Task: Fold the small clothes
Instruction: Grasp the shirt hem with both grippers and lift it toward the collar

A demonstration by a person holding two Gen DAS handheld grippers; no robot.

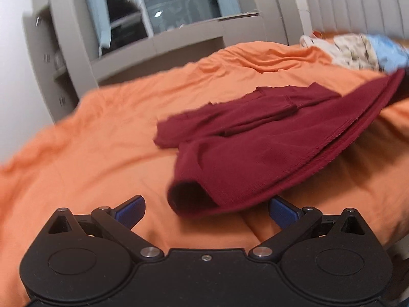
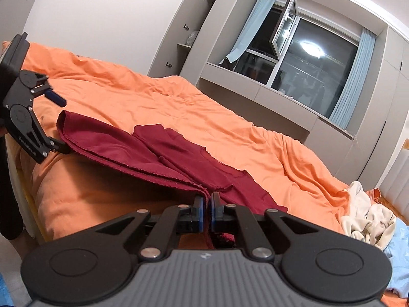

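A dark red garment (image 1: 255, 148) lies partly folded on the orange bedcover (image 1: 102, 140); its hem is lifted off the bed toward the right. My left gripper (image 1: 207, 211) is open, its blue pads either side of a rolled corner of the garment, not gripping it. My right gripper (image 2: 207, 203) is shut on the dark red garment (image 2: 158, 153) at its hem edge and holds it raised. The left gripper (image 2: 57, 125) shows at the left in the right wrist view, open at the garment's other corner.
A pile of cream and light blue clothes (image 2: 370, 220) lies at the bed's right end, also in the left wrist view (image 1: 363, 51). Grey cabinets and a window (image 2: 301, 58) stand behind the bed. A headboard (image 1: 358, 2) is at far right.
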